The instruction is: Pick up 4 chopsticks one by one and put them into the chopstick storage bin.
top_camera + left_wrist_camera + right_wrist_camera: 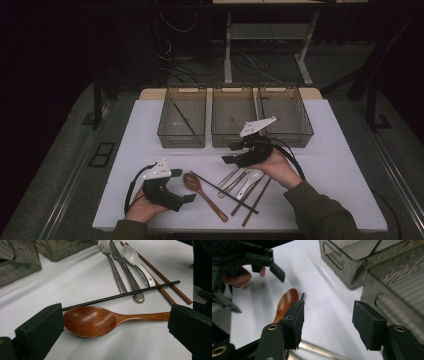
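1. Wooden spoon (pixel 100 321) lay flat on the white table (pixel 325 150), bowl toward the left gripper (pixel 186 186), with a black chopstick (pixel 120 295) lying just beyond its bowl.
2. Left gripper's jaws stood wide apart, clamping nothing; the spoon's bowl sat on the table between them.
3. Right gripper (pixel 328 322) hovered over the metal cutlery (pixel 232 180), just in front of the three bins (pixel 235 135), its jaws apart and empty.
4. Two brown chopsticks (pixel 172 291) lay beside a white spoon (pixel 136 260).
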A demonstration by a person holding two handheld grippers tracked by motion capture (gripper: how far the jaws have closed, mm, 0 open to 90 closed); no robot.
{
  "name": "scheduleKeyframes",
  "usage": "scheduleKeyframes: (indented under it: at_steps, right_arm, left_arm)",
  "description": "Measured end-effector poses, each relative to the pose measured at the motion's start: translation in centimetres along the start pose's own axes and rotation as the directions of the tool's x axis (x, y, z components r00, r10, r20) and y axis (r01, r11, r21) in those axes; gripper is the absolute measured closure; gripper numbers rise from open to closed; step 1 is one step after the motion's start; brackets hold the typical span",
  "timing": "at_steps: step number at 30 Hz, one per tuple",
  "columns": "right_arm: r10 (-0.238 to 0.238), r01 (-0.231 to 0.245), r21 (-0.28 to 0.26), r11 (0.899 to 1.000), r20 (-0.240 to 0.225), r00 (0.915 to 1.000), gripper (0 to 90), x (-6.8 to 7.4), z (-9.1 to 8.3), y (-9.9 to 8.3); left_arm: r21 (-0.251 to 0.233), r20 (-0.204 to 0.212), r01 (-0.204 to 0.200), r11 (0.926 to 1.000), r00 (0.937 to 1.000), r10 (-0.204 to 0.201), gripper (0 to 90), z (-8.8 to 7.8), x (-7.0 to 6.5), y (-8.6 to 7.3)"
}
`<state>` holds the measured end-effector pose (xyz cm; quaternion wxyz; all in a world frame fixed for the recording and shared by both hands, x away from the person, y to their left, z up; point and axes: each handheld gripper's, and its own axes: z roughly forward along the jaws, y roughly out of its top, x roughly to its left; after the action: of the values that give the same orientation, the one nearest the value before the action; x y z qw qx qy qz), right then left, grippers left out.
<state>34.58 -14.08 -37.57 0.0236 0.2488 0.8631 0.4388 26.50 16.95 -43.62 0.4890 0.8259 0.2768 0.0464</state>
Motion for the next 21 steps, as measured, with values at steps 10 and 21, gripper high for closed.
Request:
scheduleKeyframes:
  at_steps: [10,21]
  right_arm:
    - [0.011,-0.011,0.007,1.0,0.0,0.9999,42.6,1.0,-1.3,-3.4]
    - [0.007,-0.006,0.036,0.999,-0.016,0.9998,48.6,3.1,-2.5,-6.7]
  left_arm:
    - [-0.001,-0.002,-0.009,1.0,1.0,0.009,0.0,0.0,-0.1,0.1]
    - [0.003,-0.001,-0.007,1.0,1.0,0.007,0.0,0.0,-0.2,0.1]
